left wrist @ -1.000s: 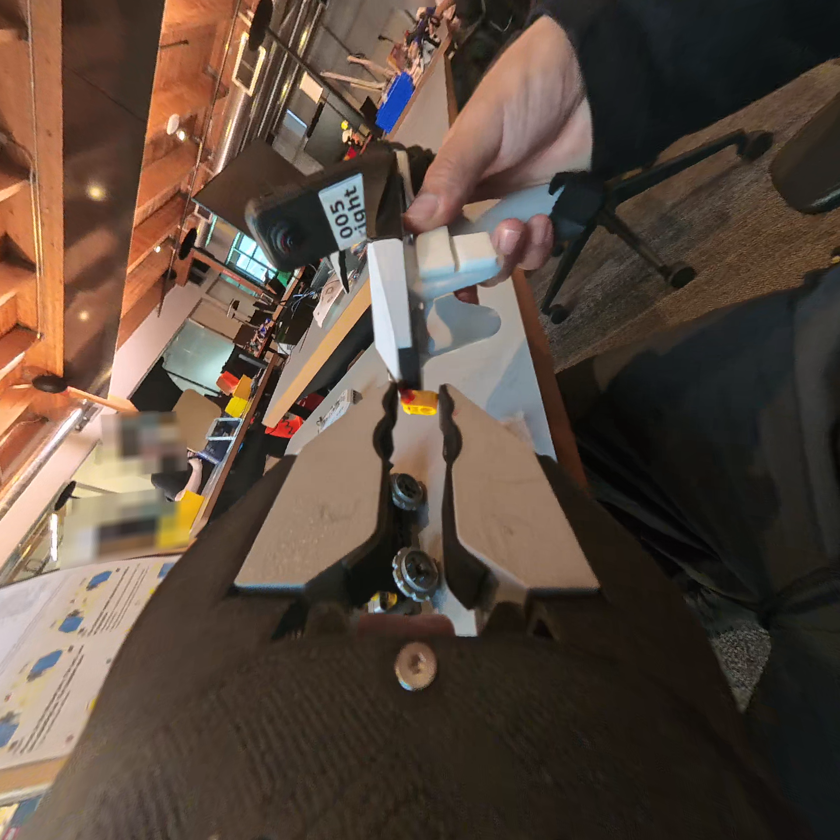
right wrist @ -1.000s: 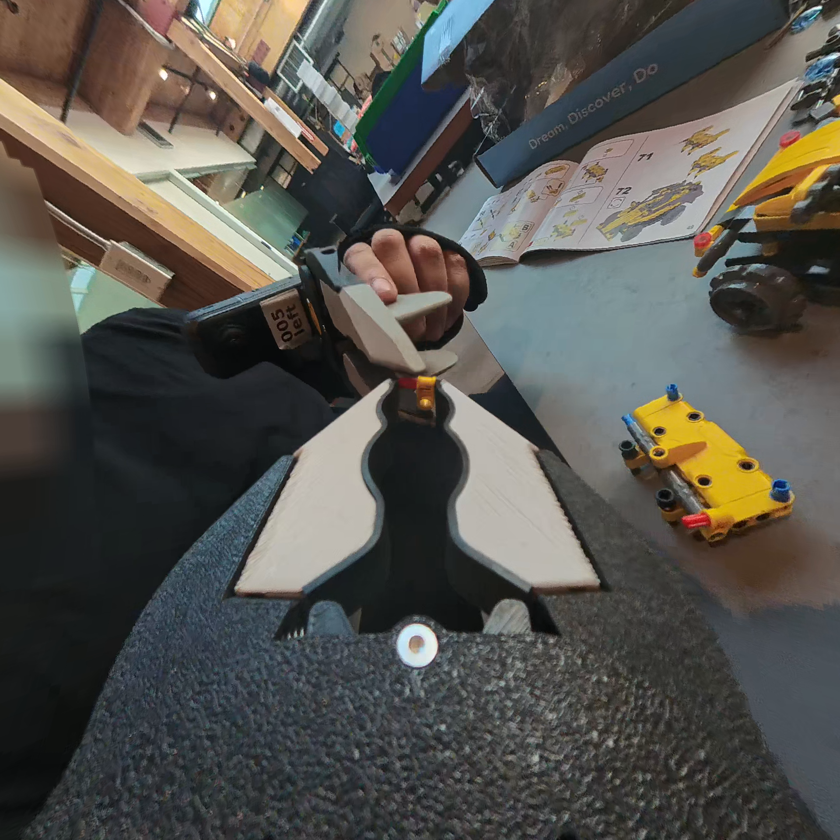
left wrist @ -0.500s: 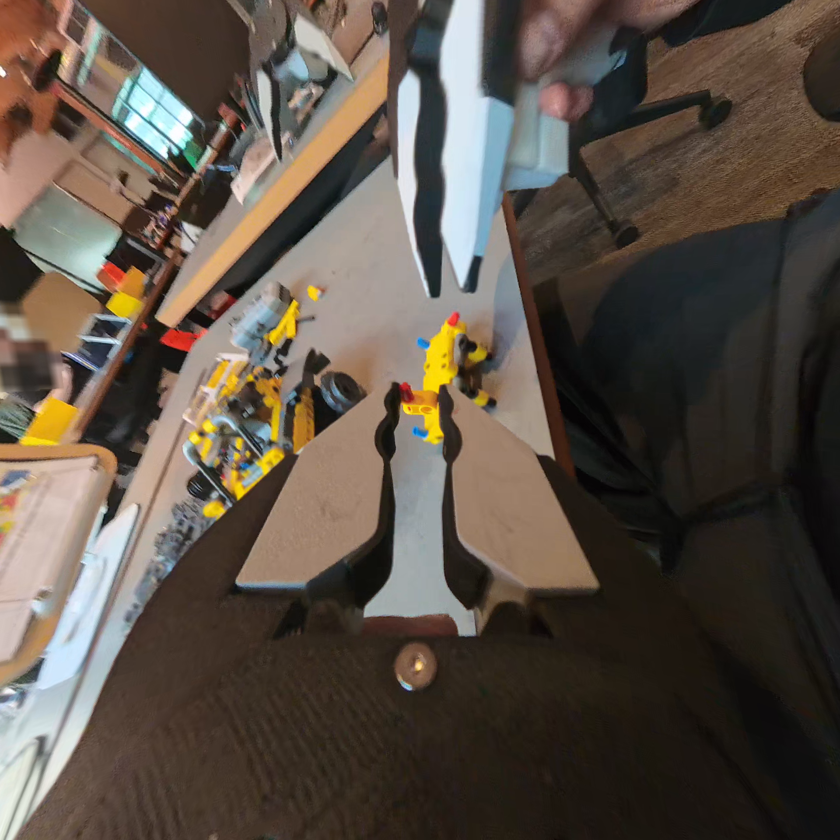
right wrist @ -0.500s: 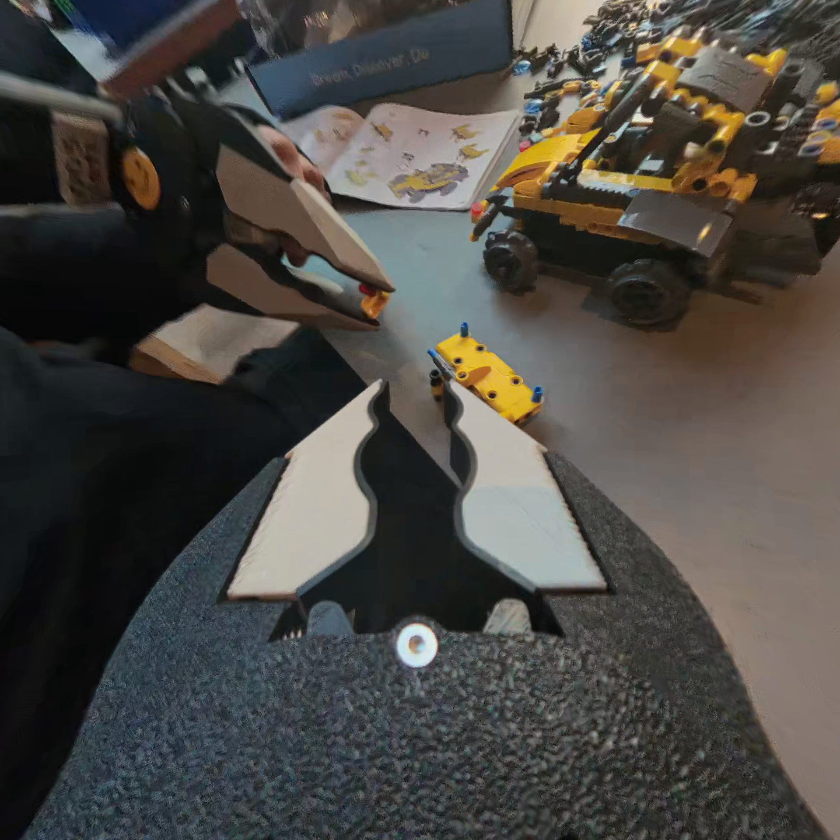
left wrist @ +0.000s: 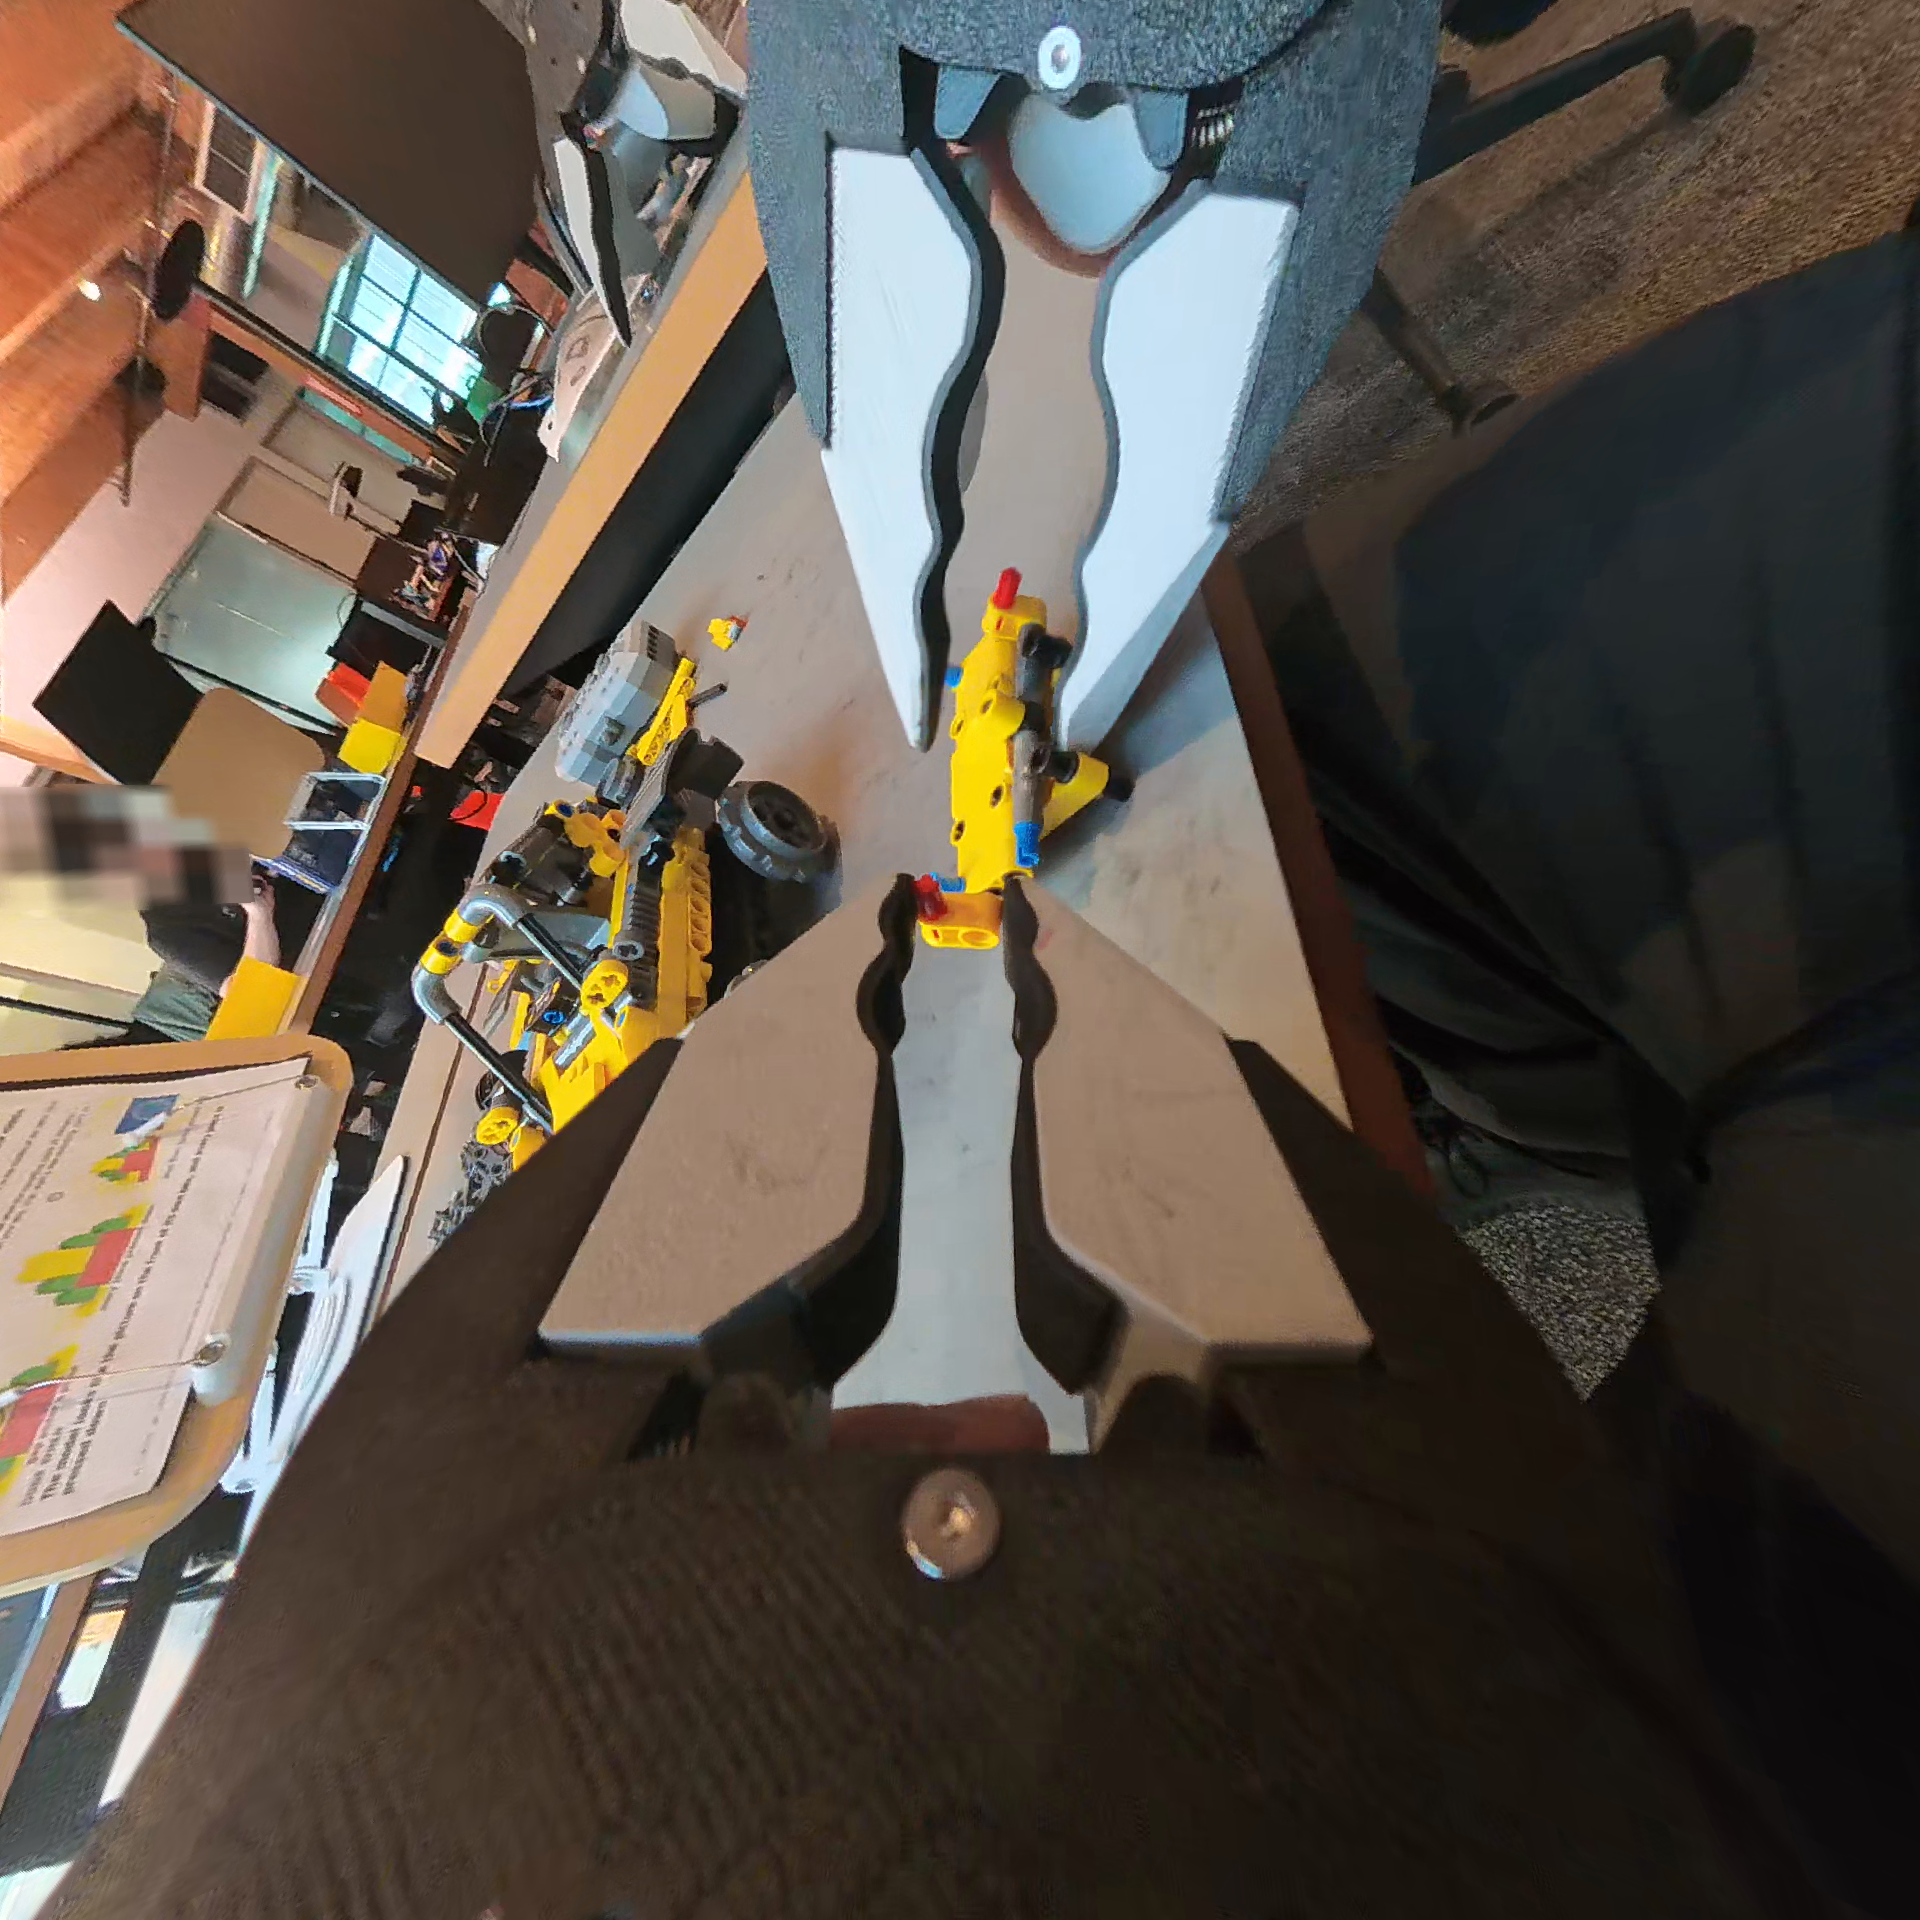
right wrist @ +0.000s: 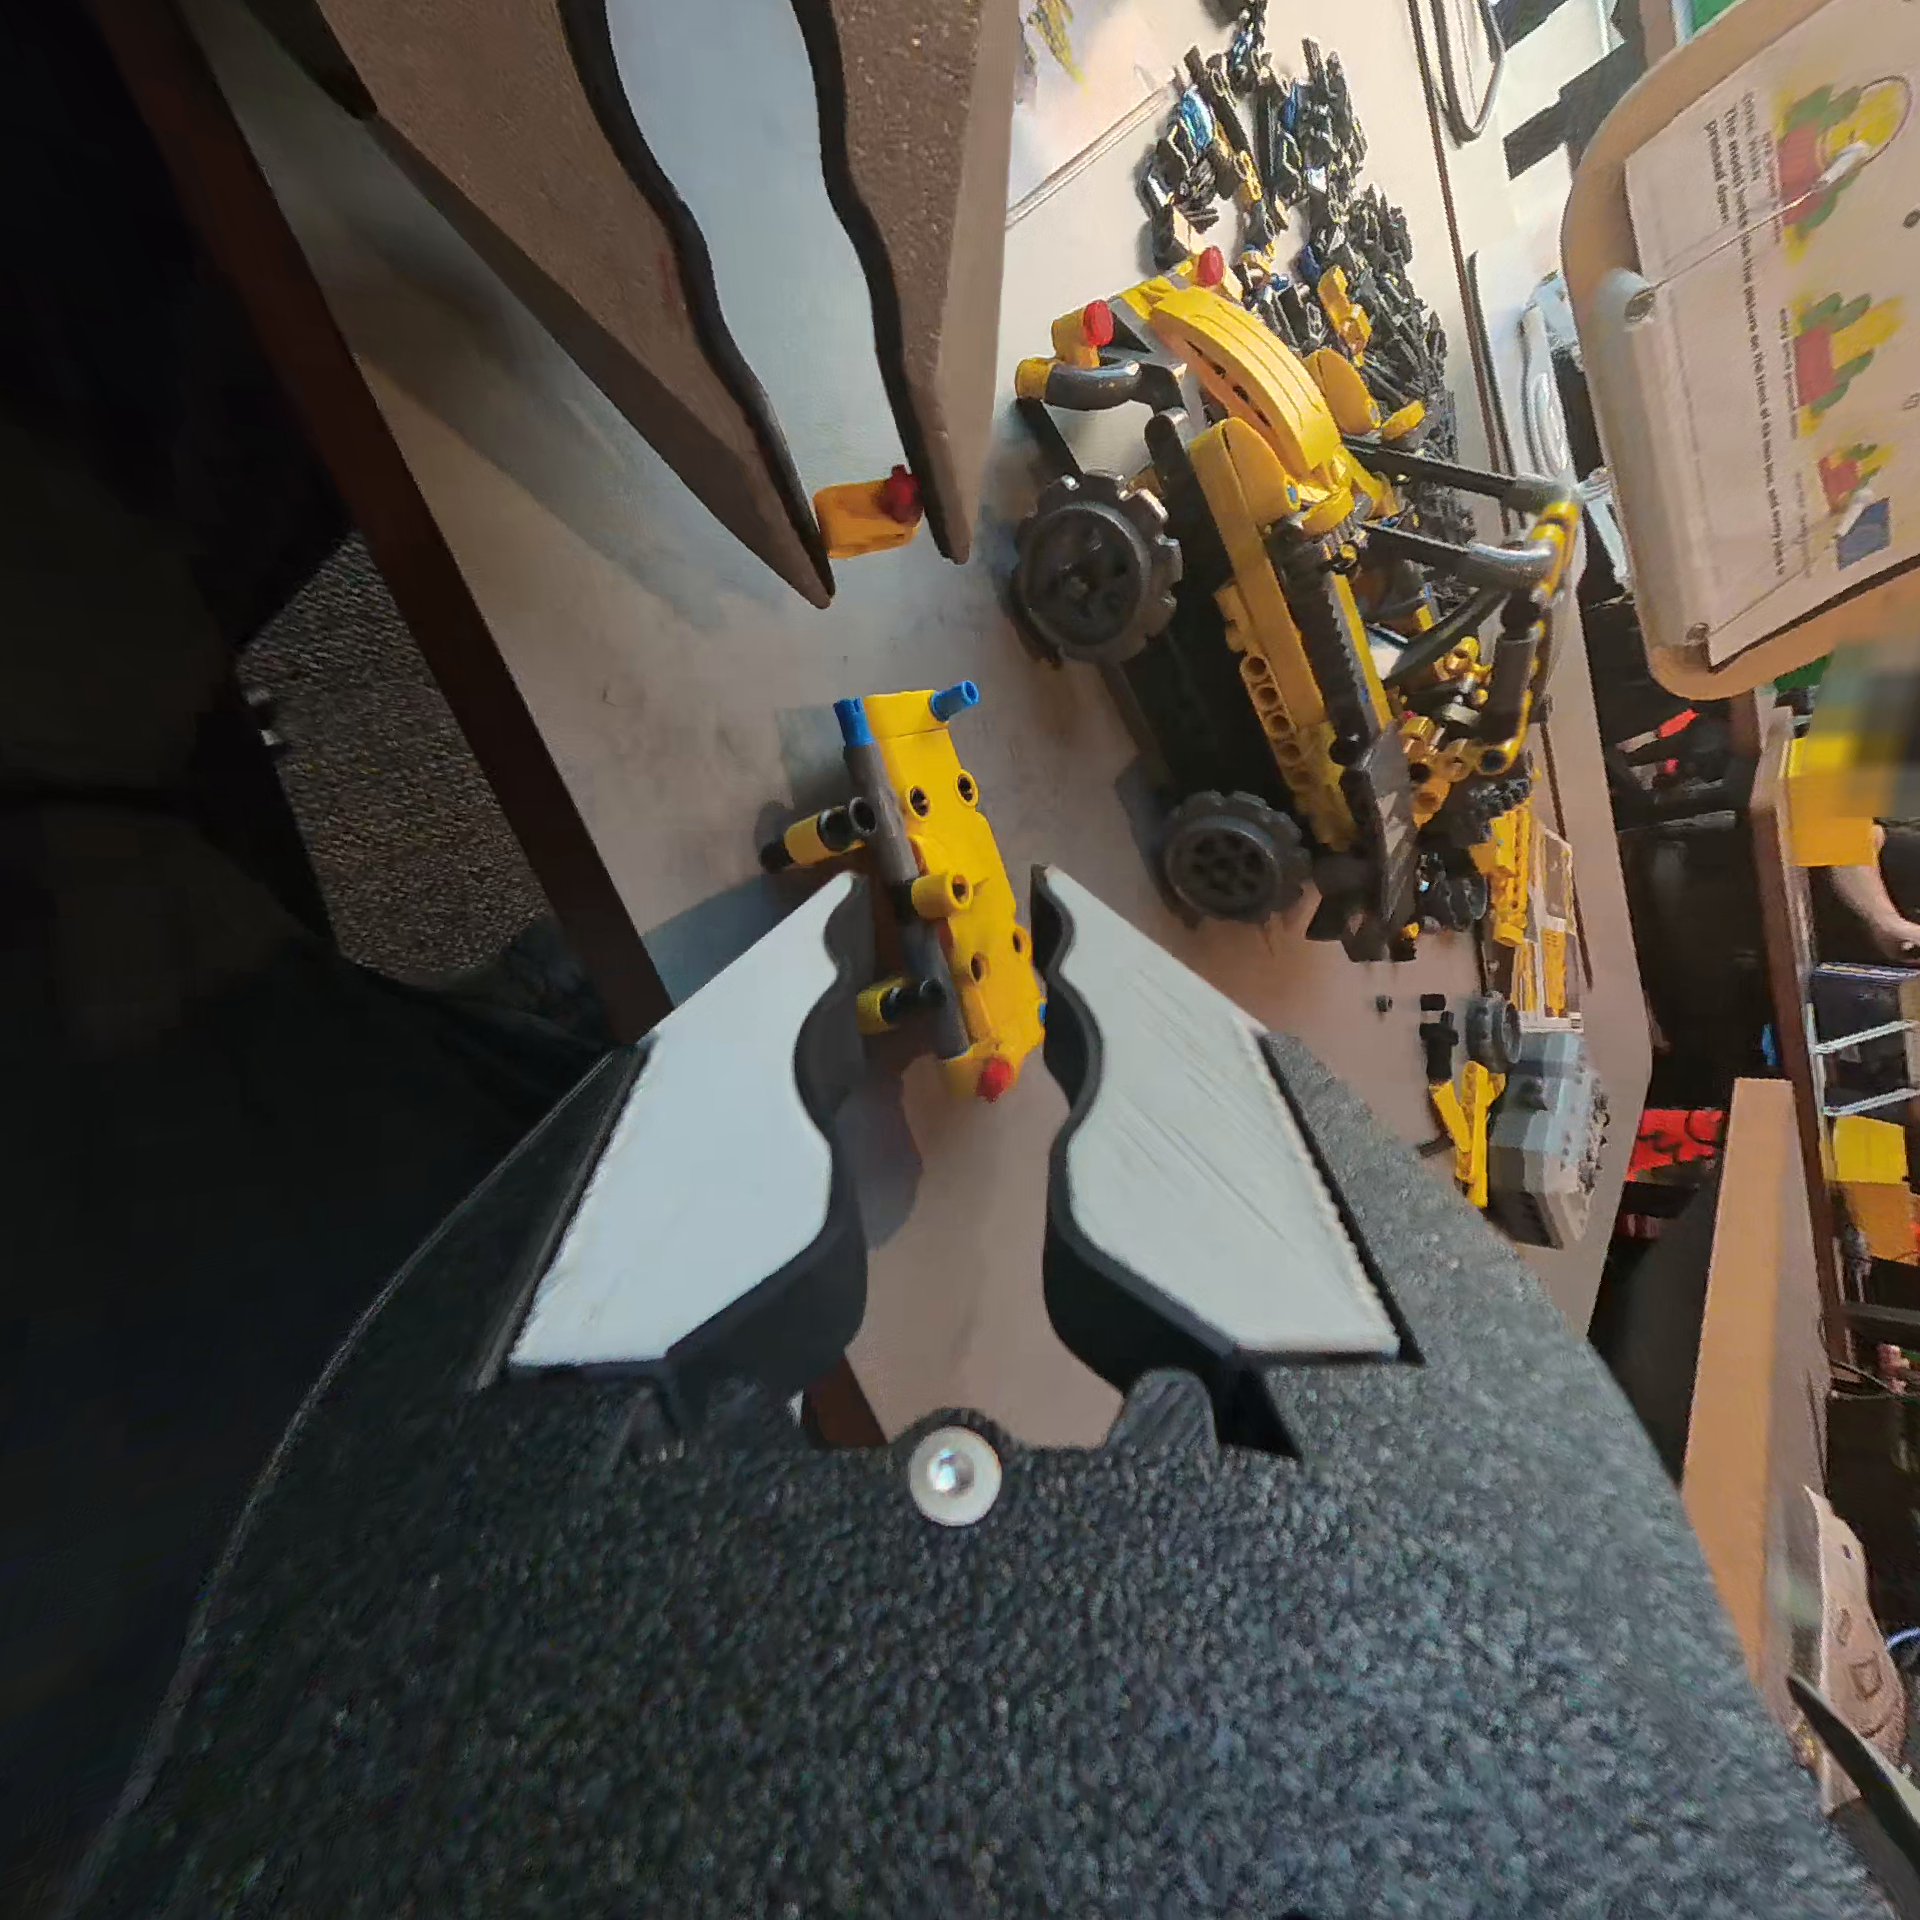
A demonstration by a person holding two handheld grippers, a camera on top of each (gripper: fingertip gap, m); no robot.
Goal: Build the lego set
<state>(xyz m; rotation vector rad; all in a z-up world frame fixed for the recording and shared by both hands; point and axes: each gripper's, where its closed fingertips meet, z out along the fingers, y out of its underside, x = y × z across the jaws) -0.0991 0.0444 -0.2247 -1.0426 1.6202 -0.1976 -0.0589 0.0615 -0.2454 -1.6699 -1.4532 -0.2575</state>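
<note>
A second ago the two grippers were held tip to tip in the air above the table edge, a small yellow piece with a red pin pinched between them. Now they have been parted and lowered. The left gripper (left wrist: 961,904) is clenched alone on that yellow piece (left wrist: 958,920), held just above the grey table (left wrist: 790,644). The right gripper (right wrist: 945,894) has been released; its fingers are spread to either side of a yellow block (right wrist: 951,883) studded with blue, black and red pins, which lies flat on the table near its front edge. In the left wrist view the block (left wrist: 992,748) is seen just beyond the held piece, whether touching it cannot be told.

Printed writing is borne by a sheet with coloured brick pictures, clipped to a tan board (right wrist: 1766,343) at the side; a white label was seen on each gripper's camera earlier.

Beside the block a half-built yellow and black vehicle (right wrist: 1278,644) with toothed grey wheels stands on the table, loose dark parts (right wrist: 1299,187) scattered behind it. Grey carpet (left wrist: 1621,312), a chair base, further tables and windows are seen in the room beyond.
</note>
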